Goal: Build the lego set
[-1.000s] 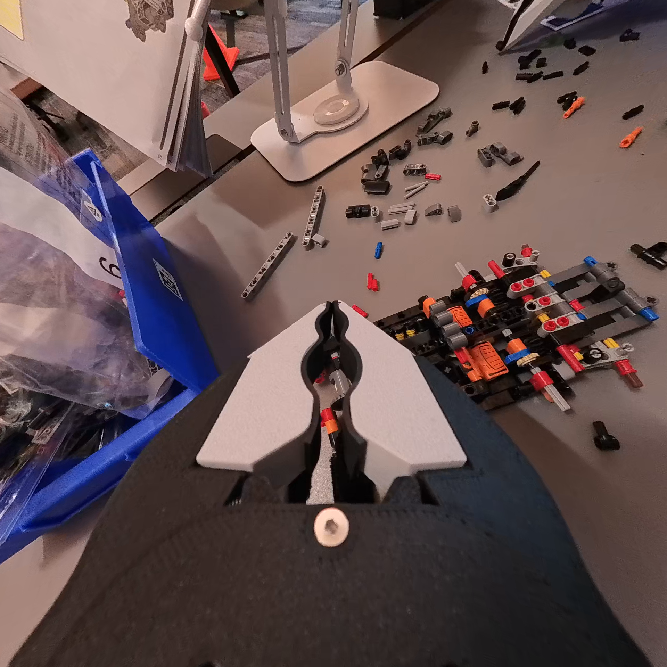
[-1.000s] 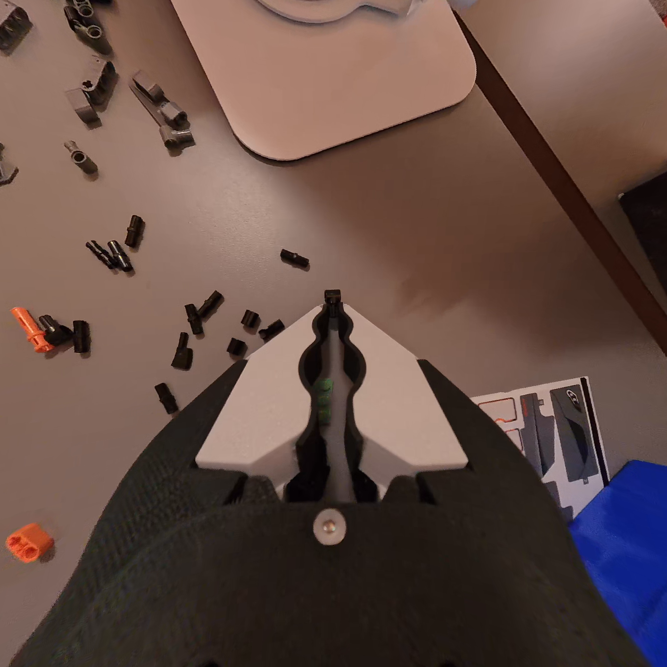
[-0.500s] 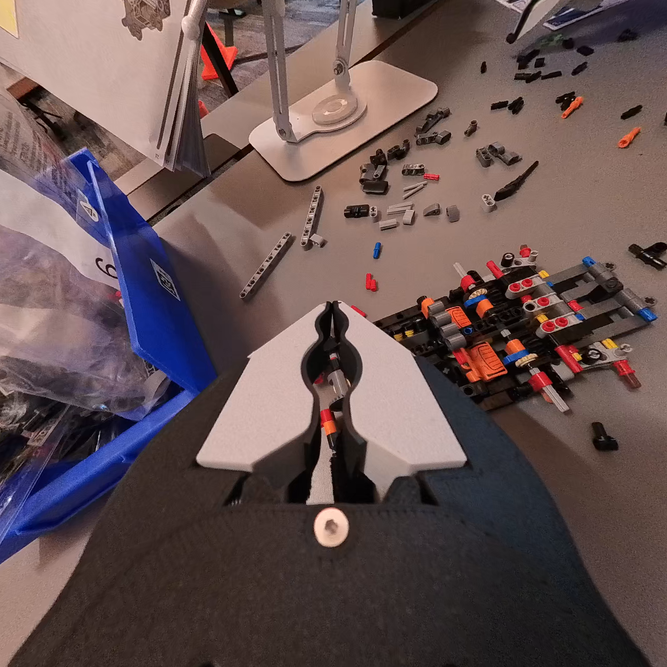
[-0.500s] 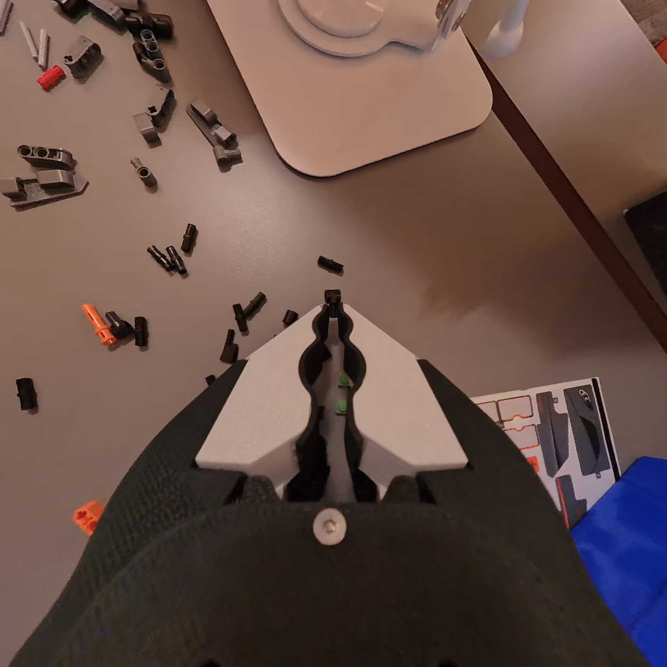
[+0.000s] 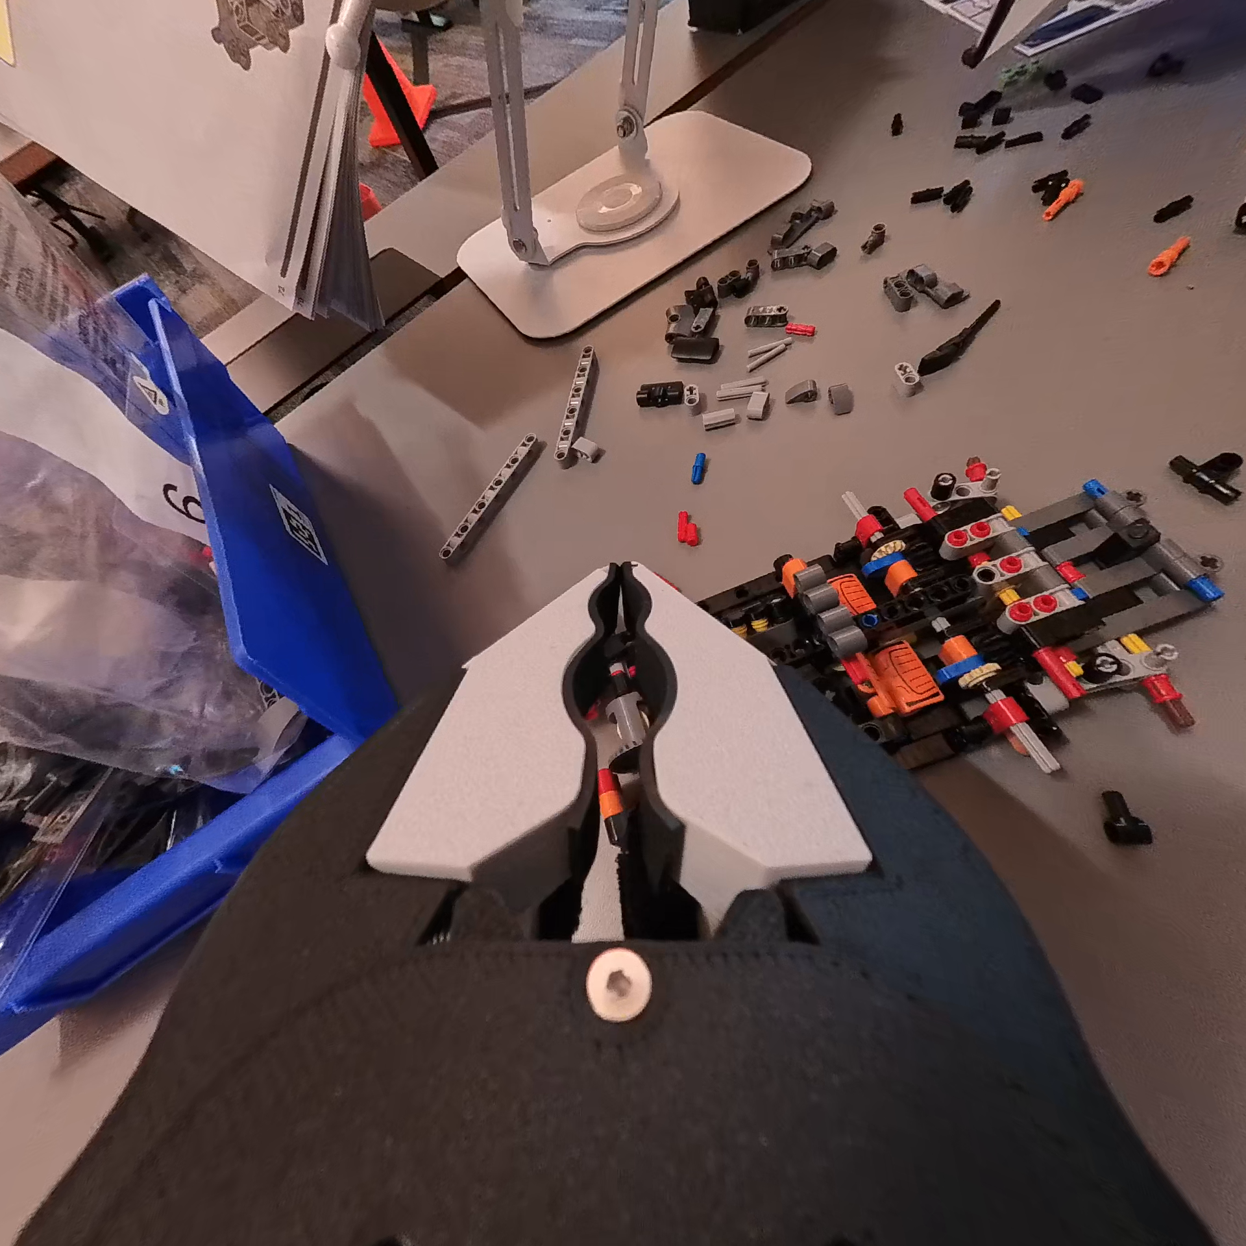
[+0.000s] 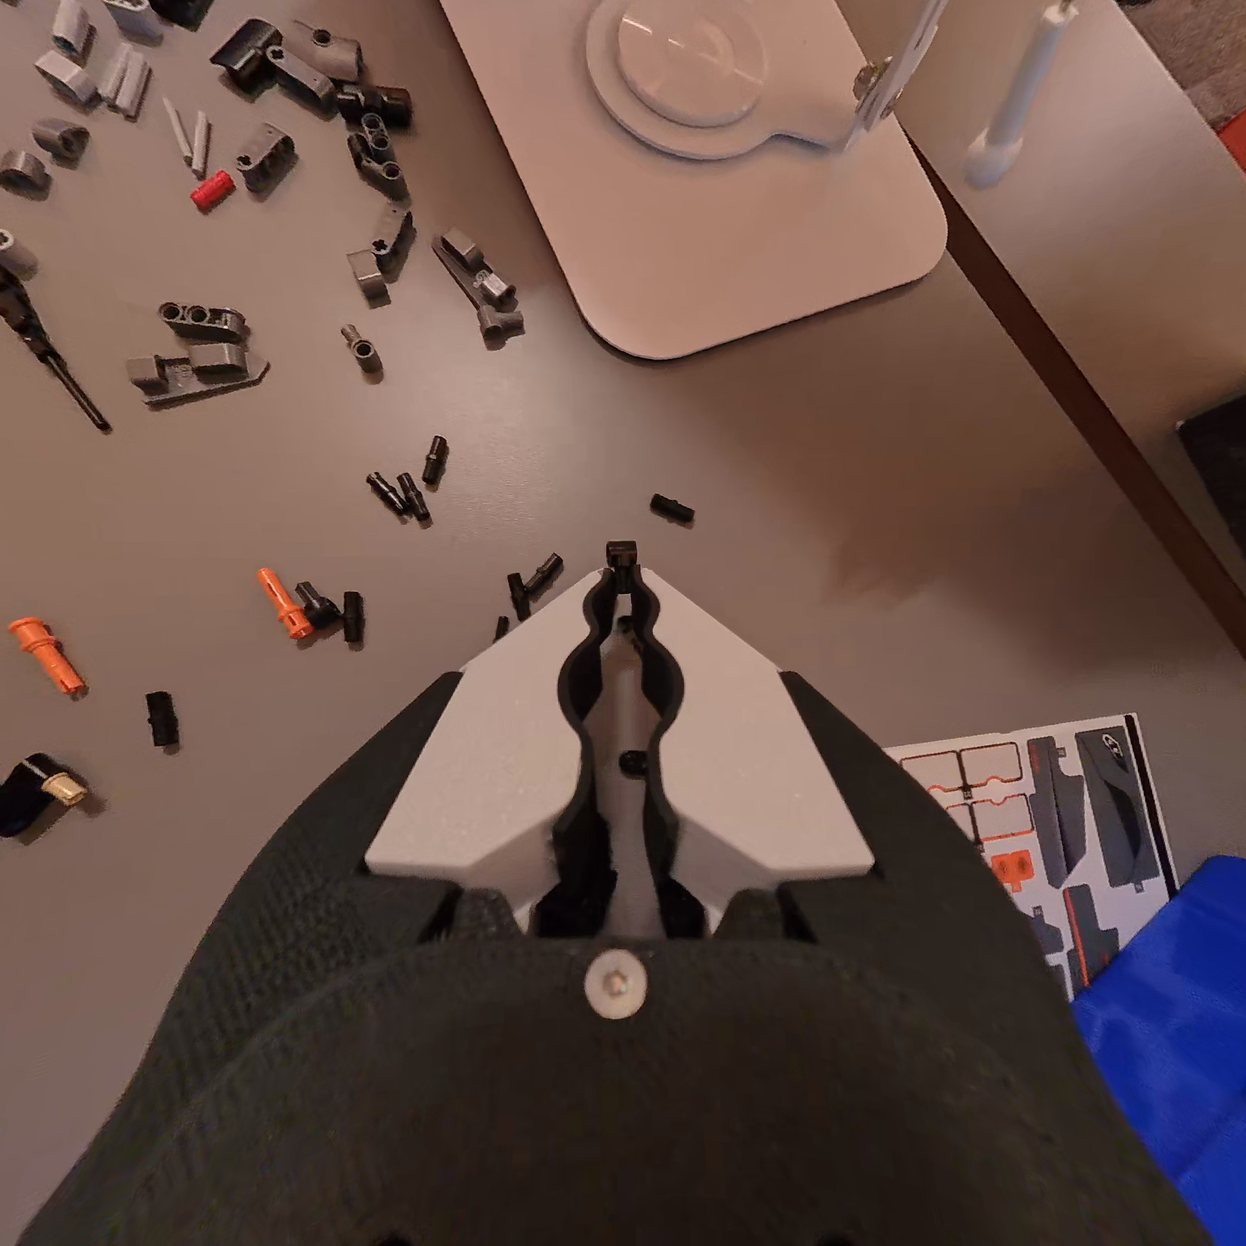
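Right gripper shifted, lamp base nearer; jaws pinch black pin. Left gripper closed. Blue bin left of base holds bagged parts.

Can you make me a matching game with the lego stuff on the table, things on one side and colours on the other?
Things:
1. small peg pinched in the right tool
2. long beam lying by the bin
3. bin of bagged parts
4. lone pin far off on the table

Colours:
A. blue
B. orange
C. black
D. grey

Pairs: 1-C, 2-D, 3-A, 4-B
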Tool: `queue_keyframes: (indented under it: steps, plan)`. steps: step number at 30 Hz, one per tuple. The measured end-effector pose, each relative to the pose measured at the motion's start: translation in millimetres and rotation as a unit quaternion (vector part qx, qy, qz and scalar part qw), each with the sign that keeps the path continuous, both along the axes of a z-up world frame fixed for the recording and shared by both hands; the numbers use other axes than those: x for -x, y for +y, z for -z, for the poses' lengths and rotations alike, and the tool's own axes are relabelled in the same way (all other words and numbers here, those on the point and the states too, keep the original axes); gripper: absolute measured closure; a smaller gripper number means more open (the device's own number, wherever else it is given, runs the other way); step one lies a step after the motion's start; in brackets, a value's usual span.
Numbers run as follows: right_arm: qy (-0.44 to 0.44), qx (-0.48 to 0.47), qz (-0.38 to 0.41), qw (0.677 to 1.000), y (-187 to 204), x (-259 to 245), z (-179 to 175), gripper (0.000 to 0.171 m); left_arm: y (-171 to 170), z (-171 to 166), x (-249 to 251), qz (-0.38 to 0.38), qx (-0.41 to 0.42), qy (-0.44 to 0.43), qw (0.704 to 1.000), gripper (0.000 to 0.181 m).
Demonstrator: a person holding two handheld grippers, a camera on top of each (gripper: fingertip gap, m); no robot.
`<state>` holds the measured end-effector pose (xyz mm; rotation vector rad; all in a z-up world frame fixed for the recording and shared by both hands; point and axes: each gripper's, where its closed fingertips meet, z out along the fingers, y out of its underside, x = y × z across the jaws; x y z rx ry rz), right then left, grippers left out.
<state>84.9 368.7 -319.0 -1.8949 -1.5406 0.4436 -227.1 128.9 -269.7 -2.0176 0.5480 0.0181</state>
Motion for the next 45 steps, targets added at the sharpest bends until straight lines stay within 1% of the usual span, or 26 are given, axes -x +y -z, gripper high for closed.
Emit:
queue_keyframes:
  steps: [17, 30, 35, 42, 45]
  plan:
    - [0.008, -0.005, -0.026, 1.0, -29.4, 11.9, -13.3, 0.169, -0.4, -1.2, -1.4, 0.001, -0.001, 0.003, 1.0, 0.181]
    - [0.009, -0.001, -0.059, 0.998, -67.9, 24.7, -18.5, 0.168, -0.7, -0.3, -1.8, 0.002, 0.0, 0.004, 1.0, 0.181]
    - [0.007, 0.009, -0.08, 0.997, -93.4, 32.5, -17.3, 0.168, -0.7, -0.5, -2.2, 0.002, 0.0, 0.004, 1.0, 0.181]
    - [-0.02, 0.03, -0.144, 0.989, -153.0, 53.9, -2.6, 0.168, -0.6, 0.2, -3.2, 0.004, 0.002, 0.005, 1.0, 0.181]
    - [-0.032, 0.032, -0.163, 0.986, -170.0, 60.7, 2.5, 0.168, -0.4, -0.2, -4.2, 0.005, 0.001, 0.006, 1.0, 0.181]
